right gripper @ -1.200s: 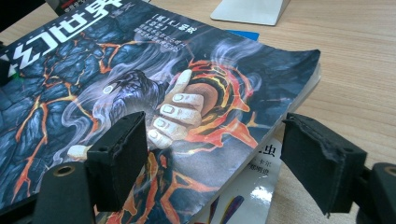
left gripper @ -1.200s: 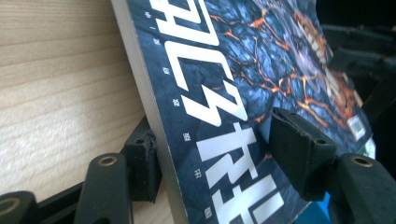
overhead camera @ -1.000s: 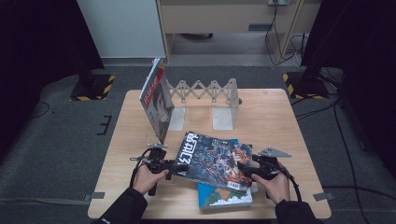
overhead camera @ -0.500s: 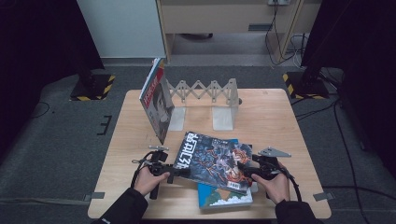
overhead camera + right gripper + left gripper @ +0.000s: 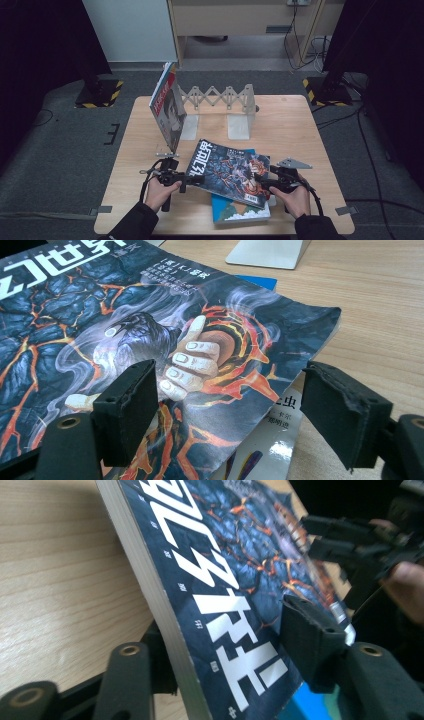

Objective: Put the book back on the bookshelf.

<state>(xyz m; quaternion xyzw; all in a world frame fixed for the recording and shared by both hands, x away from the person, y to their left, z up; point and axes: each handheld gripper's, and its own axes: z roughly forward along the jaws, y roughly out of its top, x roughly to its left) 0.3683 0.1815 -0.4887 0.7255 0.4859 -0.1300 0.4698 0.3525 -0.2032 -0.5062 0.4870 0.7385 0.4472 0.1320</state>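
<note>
On the near half of the wooden table (image 5: 300, 130) lies the dark magazine (image 5: 230, 172) with the lava-cracked cover, resting slantwise on top of a blue-covered book (image 5: 240, 210) whose lower edge sticks out toward me. I hold my left gripper (image 5: 182, 181) at the magazine's left edge, by the big white title characters. From the left gripper view the spine edge of the magazine (image 5: 200, 580) runs between my two jaws, one under the raised edge against the table side, the other over the cover. The jaws have just been closing around that edge; the upper pad seems to stand a little off the cover, though the angle is steep and I cannot be sure it is not touching.

My right gripper (image 5: 267, 184) sits at the magazine's right side. In the right gripper view its jaws stand apart, one pad over the cover art of the clenched hand and the other out past the magazine's corner (image 5: 320, 315) above the bare wood, gripping nothing.

Farther back on the table an upright book (image 5: 167, 107) leans in the left end of a pale expanding book rack (image 5: 225, 100).
</note>
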